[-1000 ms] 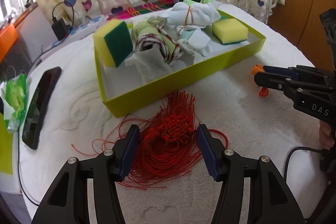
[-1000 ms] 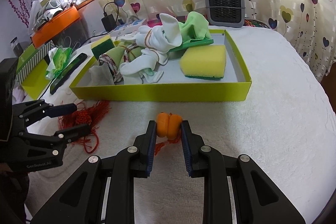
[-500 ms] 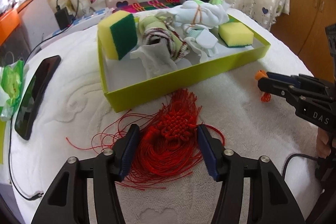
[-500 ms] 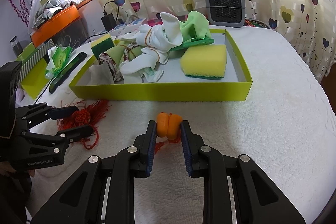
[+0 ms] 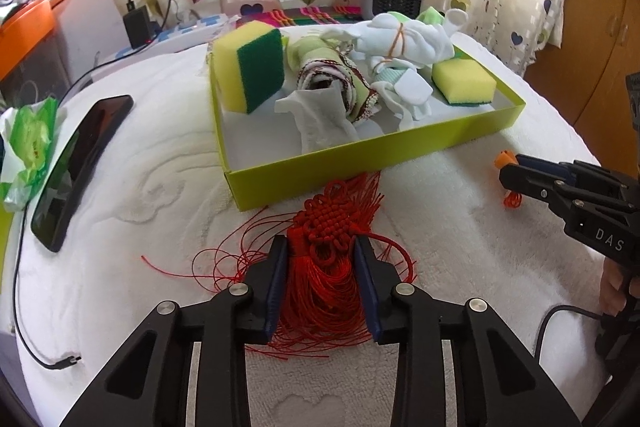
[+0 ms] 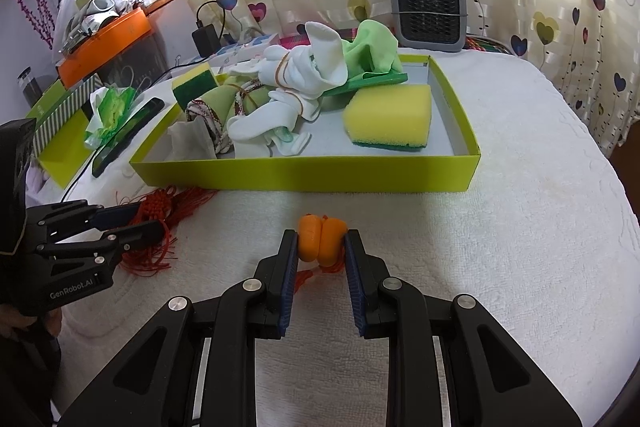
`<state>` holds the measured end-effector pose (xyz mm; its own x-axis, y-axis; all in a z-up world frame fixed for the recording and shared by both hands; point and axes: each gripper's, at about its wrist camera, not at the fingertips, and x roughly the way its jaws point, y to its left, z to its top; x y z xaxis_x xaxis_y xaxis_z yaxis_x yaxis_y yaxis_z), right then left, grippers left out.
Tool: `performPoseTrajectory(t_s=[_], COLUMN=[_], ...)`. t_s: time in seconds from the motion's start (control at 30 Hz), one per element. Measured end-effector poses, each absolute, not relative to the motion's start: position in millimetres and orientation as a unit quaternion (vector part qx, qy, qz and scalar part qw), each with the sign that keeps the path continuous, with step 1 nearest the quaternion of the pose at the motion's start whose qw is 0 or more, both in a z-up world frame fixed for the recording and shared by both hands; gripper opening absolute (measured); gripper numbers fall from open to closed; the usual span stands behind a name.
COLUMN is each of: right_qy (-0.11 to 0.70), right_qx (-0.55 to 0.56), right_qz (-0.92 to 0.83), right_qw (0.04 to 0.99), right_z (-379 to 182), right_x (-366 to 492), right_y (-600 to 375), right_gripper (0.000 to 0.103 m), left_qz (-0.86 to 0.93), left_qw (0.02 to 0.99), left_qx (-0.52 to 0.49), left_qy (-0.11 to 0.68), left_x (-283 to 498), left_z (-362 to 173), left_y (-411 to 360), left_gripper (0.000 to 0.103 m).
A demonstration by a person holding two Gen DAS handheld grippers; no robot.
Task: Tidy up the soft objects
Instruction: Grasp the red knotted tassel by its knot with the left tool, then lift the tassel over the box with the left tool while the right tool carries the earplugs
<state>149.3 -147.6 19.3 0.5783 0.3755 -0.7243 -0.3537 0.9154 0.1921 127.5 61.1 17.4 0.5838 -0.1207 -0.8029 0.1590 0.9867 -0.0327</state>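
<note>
- White textured bed cover carries everything; curtains with heart prints hang behind, and a small grey heater stands beyond the far end of the tray.
- Lime-green tray, shallow-walled, lies ahead of both grippers. Its near wall runs straight across in front of the right gripper; its near corner points toward the left gripper.
- Inside the tray: a yellow sponge lying flat at the right end, a second sponge propped on edge at the left end, and a heap of white socks and rolled cloths between them.
- Left gripper: jaws have just been closing around the red knotted tassel, which lies on the cover just short of the tray's near corner. Both pads sit against the bunched threads behind the knot; the knot itself projects forward of the tips. Loose threads fan out to its left.
- Right gripper: clamped on a small orange soft toy, pads pressing either side, the toy low over the cover, with a strip of bare cover between it and the tray wall.
- Both grippers angle downward, well apart from each other.
- Open room: wide bare cover to the right of the right gripper. Left of the left gripper lie a black phone, a charging cable and a green wrapper.
</note>
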Motion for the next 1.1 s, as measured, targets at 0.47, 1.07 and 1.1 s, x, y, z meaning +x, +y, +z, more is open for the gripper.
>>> performPoseTrajectory(t_s=[0.47, 1.07, 1.1], right_qy=[0.403, 0.383, 0.382], right_qx=[0.008, 0.009, 0.009], right_qz=[0.215, 0.221, 0.221], right_qw=[0.889, 0.897, 0.897], right_z=[23.6, 39.2, 40.5], right_x=[143.7, 133.0, 132.6], right_y=[-144.1, -144.2, -144.3], right_gripper=[0.025, 0.025, 0.025], left_qz=[-0.080, -0.088, -0.088], left_qw=[0.899, 0.913, 0.915], left_qx=[0.018, 0.018, 0.018], left_qy=[0.429, 0.397, 0.394], left_x=[113.3, 98.4, 98.0], left_z=[30.2, 59.2, 61.5], left_y=[56.1, 46.4, 46.1], left_gripper=[0.030, 0.031, 0.031])
